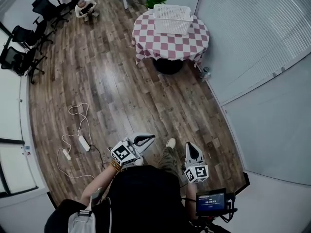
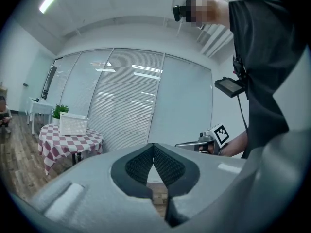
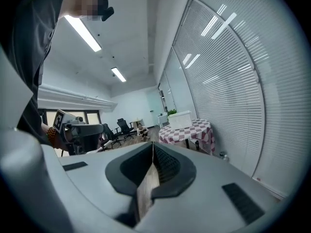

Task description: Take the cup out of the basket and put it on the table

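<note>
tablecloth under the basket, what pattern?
Red-and-white check on the tablecloth, under the white basket. Clearest in the head view.

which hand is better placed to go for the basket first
Left, marginally: left tongs sit slightly forward of right tongs, angled toward the basket. Both shut, far from the table.

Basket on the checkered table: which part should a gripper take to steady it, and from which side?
Probably the top rim of the near wall, coming down from above. The basket stands upright and open-topped on the table, so its rim is exposed, and its thin latticed wall looks slim enough to fit between two jaws.
</note>
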